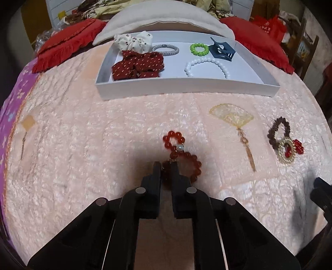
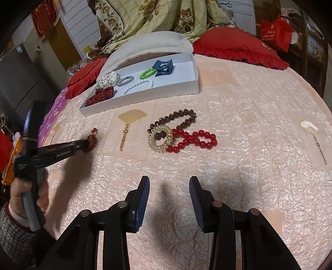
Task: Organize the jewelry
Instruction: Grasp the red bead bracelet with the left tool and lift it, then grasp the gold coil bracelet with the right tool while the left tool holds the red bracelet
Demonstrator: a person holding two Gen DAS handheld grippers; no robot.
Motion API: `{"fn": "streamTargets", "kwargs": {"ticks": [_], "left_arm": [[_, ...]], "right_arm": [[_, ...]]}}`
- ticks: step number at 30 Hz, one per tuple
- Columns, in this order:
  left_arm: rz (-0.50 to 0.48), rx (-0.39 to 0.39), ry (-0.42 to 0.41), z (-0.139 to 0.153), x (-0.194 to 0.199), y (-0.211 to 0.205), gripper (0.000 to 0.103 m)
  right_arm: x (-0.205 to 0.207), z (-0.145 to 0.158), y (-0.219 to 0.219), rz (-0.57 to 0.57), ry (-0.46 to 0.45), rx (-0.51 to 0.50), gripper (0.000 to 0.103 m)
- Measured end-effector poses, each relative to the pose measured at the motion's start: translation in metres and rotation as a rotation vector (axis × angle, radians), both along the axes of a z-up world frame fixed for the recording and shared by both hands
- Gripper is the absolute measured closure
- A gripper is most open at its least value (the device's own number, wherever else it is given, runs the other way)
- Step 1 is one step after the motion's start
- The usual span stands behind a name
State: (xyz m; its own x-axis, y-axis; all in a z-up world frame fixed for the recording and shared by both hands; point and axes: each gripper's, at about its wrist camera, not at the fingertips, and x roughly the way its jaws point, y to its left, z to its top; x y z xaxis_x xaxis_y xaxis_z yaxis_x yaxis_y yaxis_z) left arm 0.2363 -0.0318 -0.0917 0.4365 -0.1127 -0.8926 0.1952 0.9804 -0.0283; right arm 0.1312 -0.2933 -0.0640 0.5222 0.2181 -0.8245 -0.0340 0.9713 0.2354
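Two grippers work over a bed spread with a pale pink quilted coverlet (image 1: 103,145) of crinkled, glossy texture, embroidered here and there with gold fans. Beyond them lie red frilled pillows (image 1: 62,43), a cream cushion (image 1: 166,18) and a heaped floral quilt (image 2: 145,18), with a wooden shelf at the far right edge. The left gripper (image 1: 166,166) points steeply down, its black jaws clamped on a twisted bracelet of round orange-red beads (image 1: 182,153) that lies on the coverlet at its tips. The right gripper (image 2: 169,184) hovers with its blue-padded jaws apart and nothing between them; open coverlet lies in front of it. Just ahead of it rest a dark brown bead bracelet (image 2: 176,119), a gold coiled hair tie (image 2: 160,138) and a glossy red bead bracelet (image 2: 195,141), overlapping. Farther ahead, a shallow white tray (image 1: 186,89) holds fabric scrunchies, a grey hair band, green and white bead bracelets and a blue claw clip.
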Motion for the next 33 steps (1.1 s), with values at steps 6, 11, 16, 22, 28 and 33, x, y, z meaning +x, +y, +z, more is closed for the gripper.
{"fn": "streamTargets", "kwargs": {"ticks": [6, 11, 16, 22, 28, 33], "left_arm": [[0.060, -0.009, -0.006, -0.002, -0.037, 0.041, 0.096], [0.095, -0.114, 0.002, -0.004, -0.047, 0.062, 0.096], [0.090, -0.117, -0.013, -0.004, -0.048, 0.059, 0.096], [0.078, -0.104, -0.044, -0.006, -0.048, 0.057, 0.096], [0.079, -0.110, -0.057, -0.007, -0.048, 0.056, 0.096], [0.090, -0.109, -0.050, -0.006, -0.048, 0.056, 0.096]], "right_arm": [[0.010, -0.007, -0.010, -0.021, 0.014, 0.029, 0.065], [0.031, -0.004, 0.001, 0.004, -0.006, 0.032, 0.065], [0.049, -0.003, 0.017, 0.032, -0.045, -0.042, 0.066], [0.073, -0.016, 0.028, 0.078, -0.047, -0.179, 0.069], [0.083, -0.022, 0.036, 0.110, -0.039, -0.214, 0.092], [0.077, -0.015, 0.035, 0.107, -0.028, -0.135, 0.094]]}}
